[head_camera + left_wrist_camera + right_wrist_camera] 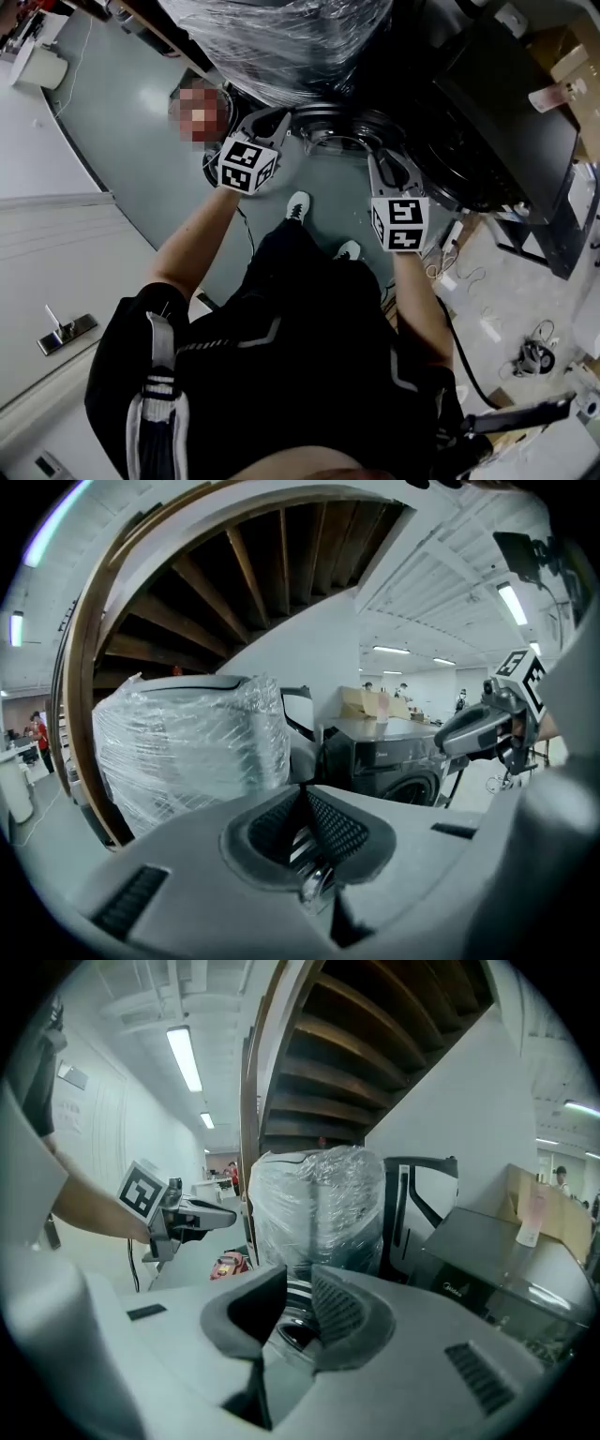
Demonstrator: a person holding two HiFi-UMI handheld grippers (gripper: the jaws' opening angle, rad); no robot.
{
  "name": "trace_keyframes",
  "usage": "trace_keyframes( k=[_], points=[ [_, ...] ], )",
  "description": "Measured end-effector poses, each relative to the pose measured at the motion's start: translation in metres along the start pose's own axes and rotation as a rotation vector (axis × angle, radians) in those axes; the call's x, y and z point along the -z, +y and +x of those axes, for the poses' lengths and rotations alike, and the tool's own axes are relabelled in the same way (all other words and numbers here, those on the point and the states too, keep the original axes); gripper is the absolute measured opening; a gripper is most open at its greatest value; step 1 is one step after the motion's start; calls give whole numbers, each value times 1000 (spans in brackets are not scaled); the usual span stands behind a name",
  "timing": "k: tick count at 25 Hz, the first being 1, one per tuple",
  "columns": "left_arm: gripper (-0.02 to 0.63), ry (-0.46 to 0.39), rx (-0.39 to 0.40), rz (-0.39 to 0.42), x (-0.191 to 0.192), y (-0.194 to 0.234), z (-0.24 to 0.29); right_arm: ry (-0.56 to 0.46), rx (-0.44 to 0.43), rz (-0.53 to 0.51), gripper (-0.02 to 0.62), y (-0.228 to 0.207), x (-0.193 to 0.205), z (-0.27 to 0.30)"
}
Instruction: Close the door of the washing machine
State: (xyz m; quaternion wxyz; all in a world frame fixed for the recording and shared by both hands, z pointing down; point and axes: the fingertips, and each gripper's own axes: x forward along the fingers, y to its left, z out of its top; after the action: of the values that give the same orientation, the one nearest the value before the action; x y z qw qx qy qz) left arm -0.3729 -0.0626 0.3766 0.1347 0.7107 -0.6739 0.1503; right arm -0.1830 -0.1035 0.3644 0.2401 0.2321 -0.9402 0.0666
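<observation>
**Claws.** The left claw (302,795) is clenched on nothing, its pads meeting. The right claw (298,1290) is released, with a clear gap between its pads and nothing in it. In the head view both sit at upper centre, the left claw (280,115) beside the right claw (376,156).

**Task object.** The washing machine (502,117) fills the upper right of the head view. A chrome ring, probably its door (330,120), lies between the two claws. How far the door stands open cannot be judged.

**Hazards.**
- A clenched claw can only push, so it may skid off the curved rim.
- The released claw could snag on the rim or hinge.
- A weak push may leave the latch uncaught, and a hard one may make the door rebound.
- The plastic-wrapped bundle (187,752) stands just beside the machine and crowds the approach.
- A cable (246,230) trails across the floor (141,141) near the feet.

**Writing.** Small lettering (452,1290) on the machine's front panel appears to read "Midea". The claw cubes carry only square black-and-white markers, and no other print is legible.
</observation>
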Motion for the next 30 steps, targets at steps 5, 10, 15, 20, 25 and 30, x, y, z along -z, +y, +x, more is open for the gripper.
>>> trace_keyframes(
  k=[5, 10, 15, 20, 25, 30],
  points=[
    [5, 80, 115, 72, 54, 24, 37, 54, 8, 6, 112, 19, 18, 71],
    [8, 146, 215, 161, 92, 40, 78, 93, 54, 83, 118, 30, 32, 137],
    [31, 207, 257, 182, 133, 70, 111, 130, 59, 105, 155, 51, 53, 190],
    [66, 281, 348, 267, 180, 83, 138, 175, 39, 80, 173, 63, 76, 231],
    [74, 300, 394, 315, 217, 91, 160, 201, 96, 145, 202, 59, 101, 257],
    [124, 310, 453, 364, 241, 88, 178, 207, 116, 183, 216, 62, 114, 273]
  ],
)
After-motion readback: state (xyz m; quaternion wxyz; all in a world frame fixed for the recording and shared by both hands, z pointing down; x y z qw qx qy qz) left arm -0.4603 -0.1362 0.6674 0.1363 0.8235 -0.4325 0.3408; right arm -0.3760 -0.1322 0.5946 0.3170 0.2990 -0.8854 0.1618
